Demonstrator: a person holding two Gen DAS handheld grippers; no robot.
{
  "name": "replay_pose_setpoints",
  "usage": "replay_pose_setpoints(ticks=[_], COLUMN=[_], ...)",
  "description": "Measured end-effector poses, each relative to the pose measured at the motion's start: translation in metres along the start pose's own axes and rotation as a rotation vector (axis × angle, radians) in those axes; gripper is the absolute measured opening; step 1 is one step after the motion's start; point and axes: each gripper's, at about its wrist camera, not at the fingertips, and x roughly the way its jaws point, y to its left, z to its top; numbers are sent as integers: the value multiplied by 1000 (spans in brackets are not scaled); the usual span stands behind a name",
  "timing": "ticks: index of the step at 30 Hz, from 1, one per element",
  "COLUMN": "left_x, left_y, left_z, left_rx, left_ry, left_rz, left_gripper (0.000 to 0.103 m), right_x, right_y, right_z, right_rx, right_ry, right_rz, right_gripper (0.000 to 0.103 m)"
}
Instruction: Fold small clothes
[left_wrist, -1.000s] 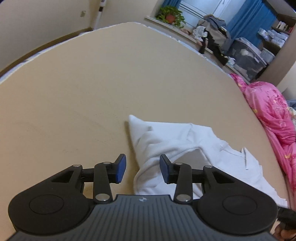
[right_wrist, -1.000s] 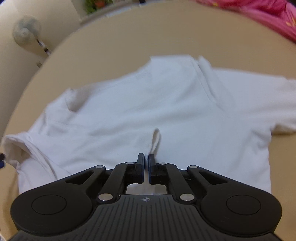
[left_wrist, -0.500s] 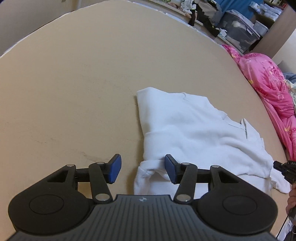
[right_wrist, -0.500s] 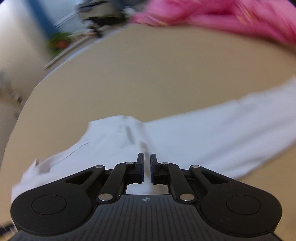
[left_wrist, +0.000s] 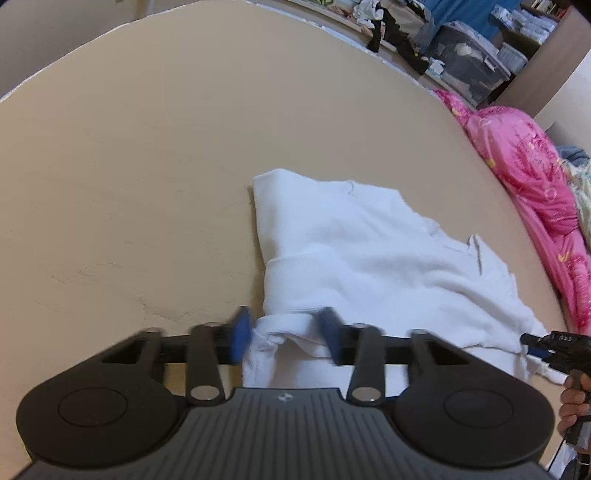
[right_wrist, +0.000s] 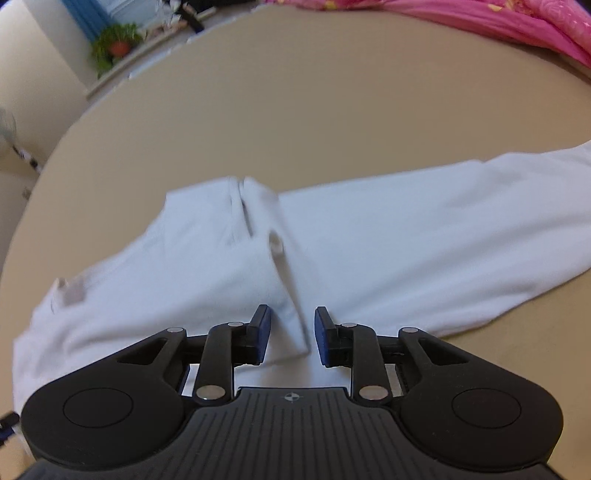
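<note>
Presently, a white shirt (left_wrist: 369, 258) lies partly folded on the tan bed surface (left_wrist: 147, 166), near the front edge and right of centre in the left wrist view.

Left side: the left gripper (left_wrist: 284, 336) sits low at the shirt's near-left corner, jaws spread, blue pads on either side of a bunched roll of cloth. The pads are motion-blurred, so I cannot say for sure whether they touch the cloth; nothing is pinched. Judgement: it is set astride that thick corner so it can bite both layers at once for the next fold.

Centre: one side of the shirt is laid over the body, giving a long, narrow shape that runs left to right in the right wrist view (right_wrist: 406, 229). A raised crease with a small loose flap runs from the far edge toward the near edge.

Right side: the right gripper (right_wrist: 291, 336) is released, jaws apart, with the near end of that crease lying between them, ungripped. It also shows at the far right of the left wrist view (left_wrist: 546, 349), at the shirt's near-right corner. Judgement: both tools flank the near hem to lift it evenly.

Far right: a pink quilt (left_wrist: 535, 177) lies bunched, clear of the shirt.
</note>
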Motion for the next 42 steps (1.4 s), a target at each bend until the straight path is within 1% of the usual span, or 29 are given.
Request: replay_pose_setpoints(ticks=[1,2,4,7,9,10,12,13,14,15,17,19,20,21,22,23,24,25,27,28,29,31,32,34,36,37,39,41,42], left_x=[1,0,-8,-32,-32,-23,-5,-5,-12,-21,-38,-39,-30,-19,-2,6,4,-2,-21,-23,-19,7,13,-4,-16,-12,7,-15,-37], left_y=[-1,-1,-2,-4,-4,-3,0,1,-1,-4,-13,-19,-22,-23,-22,-18,-15,-14,-13,-13,-14,-14,-12,-26,-41,-48,-52,-64,-69], left_z=[-1,-1,-1,2,0,-2,-6,-6,-3,-1,2,0,-3,-6,-10,-13,-12,-9,-3,-3,-4,-13,-18,-19,-26,-31,-50,-58,-63], left_rx=[8,15,17,25,33,40,43,40,46,56,82,96,113,129,146,144,118,93,65,69,84,115,112,140,215,254,338,394,415], left_ry=[2,0,-20,-71,-30,26,125,118,78,31,-69,-80,-49,-5,65,95,87,68,-34,-61,-54,64,79,7,-74,-62,4,-62,-132], left_rz=[13,22,13,-11,-1,16,85,106,103,88,28,-32,-25,11,91,130,113,86,5,-7,10,105,124,104,62,87,207,254,261], left_gripper=[25,20,16,15,16,19,26,32,32,32,32,32,32,31,31,32,31,30,30,30,30,33,32,32,35,36,43,43,43], right_x=[1,-1,-15,-56,-67,-62,-29,-16,-10,-15,-39,-55,-54,-47,-37,-23,-8,2,-6,-13,-16,-4,0,-13,-24,-22,-4,-13,-24], right_y=[2,4,7,4,3,1,-7,-11,-13,-14,-8,2,6,9,8,7,6,3,1,1,1,-1,-6,-11,-10,-11,-25,-36,-40], right_z=[-1,-1,1,11,12,11,8,5,2,1,5,6,5,3,1,-3,-8,-13,-11,-10,-9,-13,-15,-13,-10,-11,-11,-8,-6], right_rx=[-17,-36,-39,33,36,29,39,44,48,56,59,10,-12,-23,-17,-8,-6,-6,11,10,-3,-16,5,63,17,-10,4,83,90], right_ry=[-3,-14,-83,-246,-286,-262,-91,-16,1,-38,-185,-281,-280,-226,-154,-65,21,64,18,-24,-50,14,38,-4,-67,-53,40,21,-15], right_rz=[-1,-3,16,136,129,93,-17,-80,-144,-174,-127,-67,-12,59,101,108,66,7,16,39,51,0,-27,30,69,39,-36,11,37], right_gripper=[25,3,0,0,0,0,1,2,5,5,5,6,13,18,26,27,27,17,18,24,29,29,27,30,30,31,30,30,30])
